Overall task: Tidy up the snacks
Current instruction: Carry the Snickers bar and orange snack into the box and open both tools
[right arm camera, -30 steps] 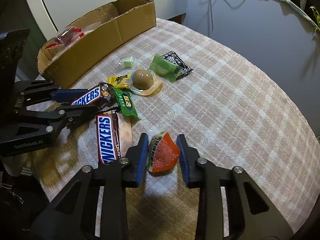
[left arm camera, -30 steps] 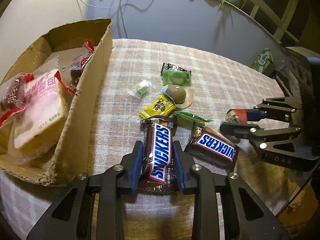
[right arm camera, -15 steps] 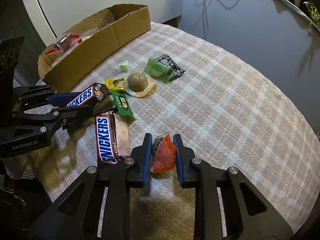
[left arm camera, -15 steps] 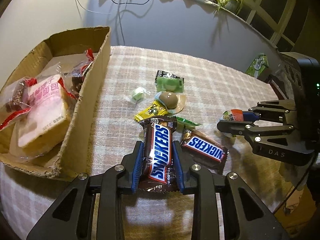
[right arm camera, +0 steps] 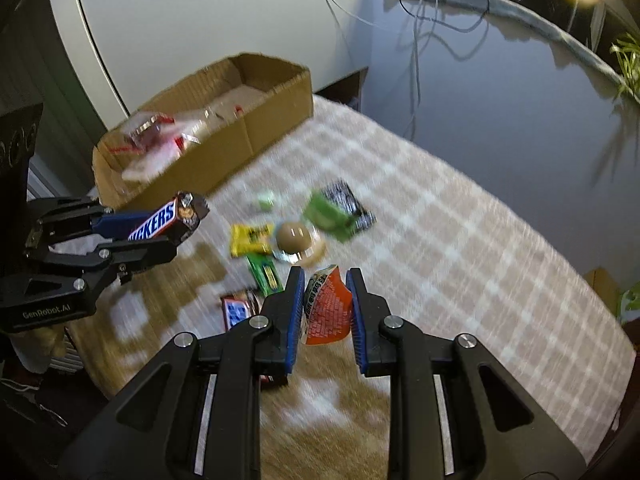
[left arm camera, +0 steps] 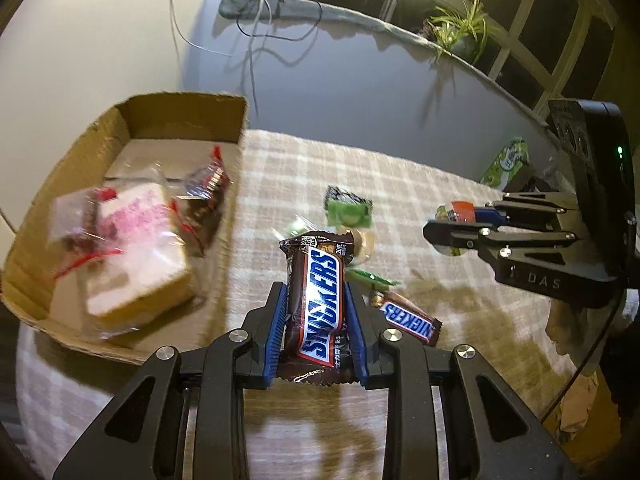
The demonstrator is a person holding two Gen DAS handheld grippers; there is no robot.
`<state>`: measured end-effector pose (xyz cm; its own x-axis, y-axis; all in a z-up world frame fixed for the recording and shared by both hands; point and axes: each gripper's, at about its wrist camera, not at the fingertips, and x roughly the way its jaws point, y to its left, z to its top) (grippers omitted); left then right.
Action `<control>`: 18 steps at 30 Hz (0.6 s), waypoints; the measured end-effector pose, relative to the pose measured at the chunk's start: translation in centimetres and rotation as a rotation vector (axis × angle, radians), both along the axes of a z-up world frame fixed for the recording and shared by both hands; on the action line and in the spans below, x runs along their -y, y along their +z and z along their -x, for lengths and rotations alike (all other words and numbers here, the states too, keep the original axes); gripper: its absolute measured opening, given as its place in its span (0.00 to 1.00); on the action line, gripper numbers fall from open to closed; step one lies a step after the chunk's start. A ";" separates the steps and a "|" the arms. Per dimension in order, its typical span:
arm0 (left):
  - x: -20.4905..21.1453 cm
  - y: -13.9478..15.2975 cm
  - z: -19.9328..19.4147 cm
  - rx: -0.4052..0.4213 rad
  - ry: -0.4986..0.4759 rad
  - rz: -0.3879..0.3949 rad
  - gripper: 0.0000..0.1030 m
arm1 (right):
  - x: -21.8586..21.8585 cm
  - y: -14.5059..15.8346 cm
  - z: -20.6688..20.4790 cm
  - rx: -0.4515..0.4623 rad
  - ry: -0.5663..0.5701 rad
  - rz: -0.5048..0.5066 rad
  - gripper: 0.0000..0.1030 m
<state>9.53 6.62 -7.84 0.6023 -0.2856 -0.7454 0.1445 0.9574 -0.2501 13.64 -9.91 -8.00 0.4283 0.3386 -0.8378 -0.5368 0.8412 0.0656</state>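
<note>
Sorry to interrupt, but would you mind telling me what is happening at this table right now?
A person is sorting snacks with two handheld claws. The left claw is shut on a brown Snickers bar, held above the checked tablecloth. The right claw grips a small orange snack packet. The open cardboard box already holds wrapped bread and cakes. A second Snickers bar and several small sweets lie on the cloth.

Left gripper [left arm camera: 316, 316] and right gripper [right arm camera: 325, 312] jaws clamped, angled downward.
</note>
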 end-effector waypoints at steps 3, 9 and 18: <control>-1.4 0.7 0.0 0.016 0.021 0.004 0.27 | -1.1 1.4 -0.7 0.026 0.012 -0.010 0.21; -3.9 1.8 0.0 0.045 0.062 -0.011 0.27 | -3.9 3.1 -2.5 0.064 0.043 -0.025 0.21; -8.1 2.7 -1.8 0.058 0.129 -0.020 0.27 | -9.0 4.4 -4.9 0.084 0.107 -0.037 0.21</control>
<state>11.28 14.70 -5.12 0.6754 -0.1881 -0.7131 0.0332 0.9737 -0.2254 18.52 -0.88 -3.57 0.4560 0.4163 -0.7866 -0.6284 0.7765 0.0467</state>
